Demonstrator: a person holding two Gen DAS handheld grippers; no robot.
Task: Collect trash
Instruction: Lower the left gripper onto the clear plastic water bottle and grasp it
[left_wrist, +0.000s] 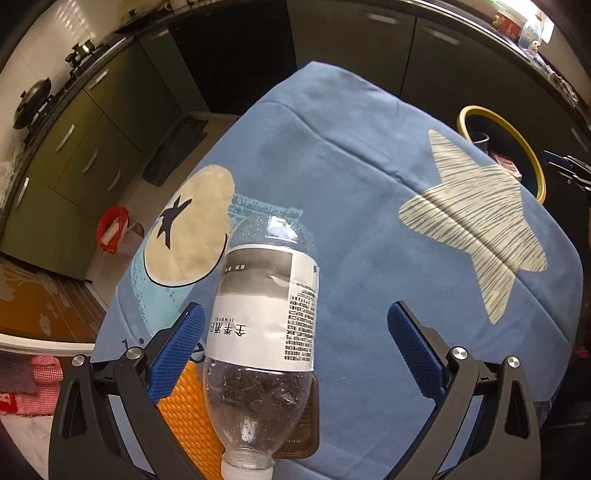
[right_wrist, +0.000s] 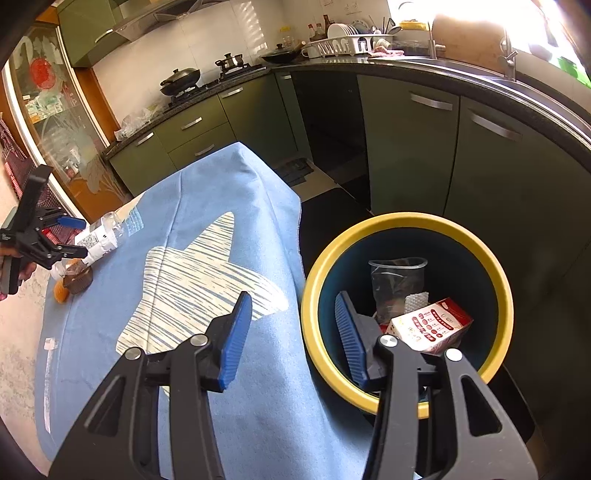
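Lying on the blue tablecloth (left_wrist: 351, 155), the plastic bottle (left_wrist: 264, 325) rests on its side with its cap (left_wrist: 246, 469) toward the left gripper (left_wrist: 295, 347) and its base pointing off toward twelve o'clock in the left wrist view — its long axis runs nearly straight along the line the claw looks down. The left gripper's blue pads (left_wrist: 177, 354) stand spread wide, one at about nine o'clock of the bottle and the other well off at three o'clock, neither touching it; the bottle sits closer to the nine o'clock pad than to the middle of the gap. Under its neck lie an orange textured thing (left_wrist: 188, 413) and a small brown tray (left_wrist: 308, 424), touching or just beside it. From the right wrist view the same bottle (right_wrist: 101, 236) shows at the far nine o'clock edge of the table, with the left gripper (right_wrist: 72, 236) right at it. The right gripper (right_wrist: 293, 339) hangs between the table edge and the yellow-rimmed bin (right_wrist: 369, 221), its claw partly spread and pinching nothing; the bin already holds a clear cup (right_wrist: 397, 284) and a small red-and-white carton (right_wrist: 430, 326). The left hand is plainly the nearer one, and the coming move likely turns on centring the claw across the bottle's width — squeezing the labelled body, not the neck — before carrying it toward the bin at two o'clock.
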